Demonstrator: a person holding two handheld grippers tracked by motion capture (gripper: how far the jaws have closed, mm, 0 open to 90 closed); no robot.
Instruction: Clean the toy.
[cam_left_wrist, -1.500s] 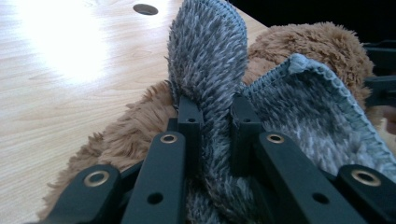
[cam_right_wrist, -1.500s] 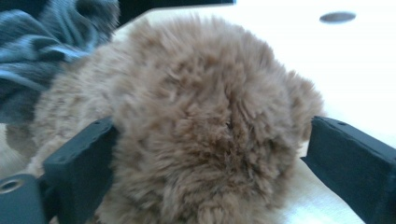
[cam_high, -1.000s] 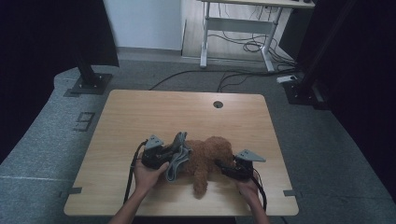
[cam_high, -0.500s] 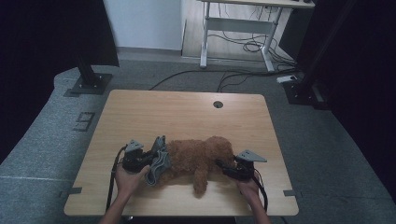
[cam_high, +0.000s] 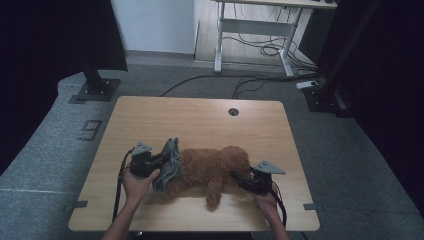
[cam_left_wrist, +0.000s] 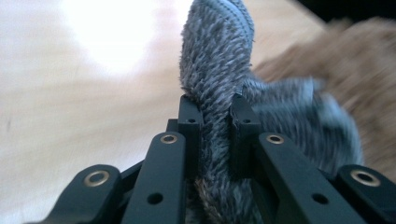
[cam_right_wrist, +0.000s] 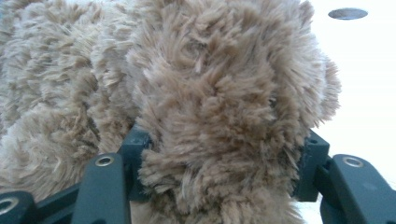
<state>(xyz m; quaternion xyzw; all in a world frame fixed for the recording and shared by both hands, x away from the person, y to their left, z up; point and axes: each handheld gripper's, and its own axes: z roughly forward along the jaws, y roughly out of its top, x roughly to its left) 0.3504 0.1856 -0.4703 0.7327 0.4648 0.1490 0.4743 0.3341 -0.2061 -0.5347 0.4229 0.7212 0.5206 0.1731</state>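
Note:
A brown plush dog (cam_high: 210, 167) lies on its side on the wooden table (cam_high: 200, 120), head to the right. A grey fuzzy cloth (cam_high: 170, 167) is bunched around its rear end. My left gripper (cam_high: 160, 160) is shut on a fold of that grey cloth (cam_left_wrist: 217, 70), which stands up between the jaws of the left gripper (cam_left_wrist: 215, 116); the plush dog (cam_left_wrist: 355, 70) is blurred at the right behind it. My right gripper (cam_high: 239, 179) is shut on the dog's head (cam_right_wrist: 219, 93), the right gripper's (cam_right_wrist: 224, 158) jaws pressing into the fur on both sides.
A round cable hole (cam_high: 233, 111) sits in the table's far middle. The table's front edge runs just below both hands. Beyond the table stand a white desk frame (cam_high: 250, 30), black stand bases (cam_high: 95, 90) and floor cables (cam_high: 260, 50).
My left gripper has moved left with the grey cloth, dragging it off the dog's back toward its rear. The right gripper and the dog's head have stayed put.

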